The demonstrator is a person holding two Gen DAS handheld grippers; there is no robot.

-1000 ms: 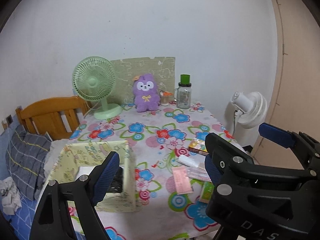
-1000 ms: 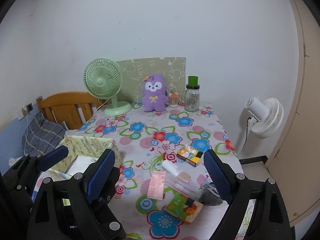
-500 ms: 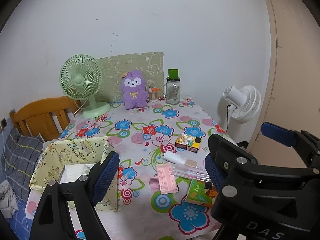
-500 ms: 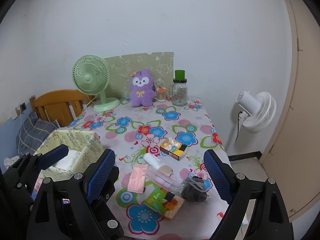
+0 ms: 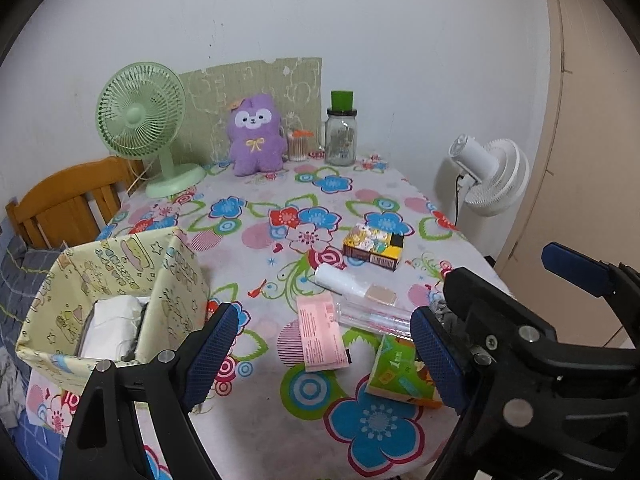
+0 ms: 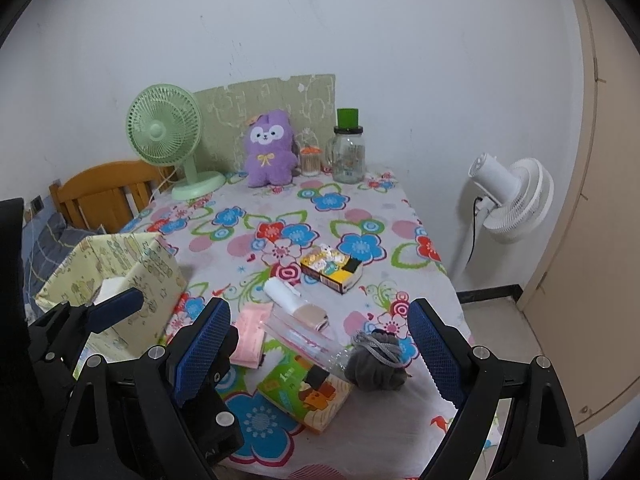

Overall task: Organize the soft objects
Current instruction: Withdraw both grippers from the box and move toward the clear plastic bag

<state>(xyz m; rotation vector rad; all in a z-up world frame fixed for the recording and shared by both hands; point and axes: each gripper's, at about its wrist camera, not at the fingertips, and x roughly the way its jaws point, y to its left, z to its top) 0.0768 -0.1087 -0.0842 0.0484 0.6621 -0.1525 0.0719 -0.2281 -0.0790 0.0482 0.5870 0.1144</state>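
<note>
From the left wrist view, the left gripper is hanging over the near edge of the floral tablecloth, its blue pads spread wide and gripping nothing at all. Sitting below the gap between them is a pink slip, with a clear plastic sleeve just beside it and a green picture booklet poking out by the right pad. A white tube is lying farther up, and a yellow-and-black box is resting beyond that. Off to the left, the cream patterned fabric bin is standing open with something white inside. At the far edge, the purple plush is sitting upright against the green board, between the green desk fan and a glass jar with a green lid. The right gripper is crowding in at the right.

Over to the right wrist view: the right gripper is also standing wide apart, nothing between its pads. The grey knitted bundle is lying near the table's front right corner, touching the clear sleeve and just inside the right pad. The booklet is lying just left of it. The purple plush is sitting well away at the back wall. The fabric bin is standing at the left, partly behind the left gripper's finger.
</note>
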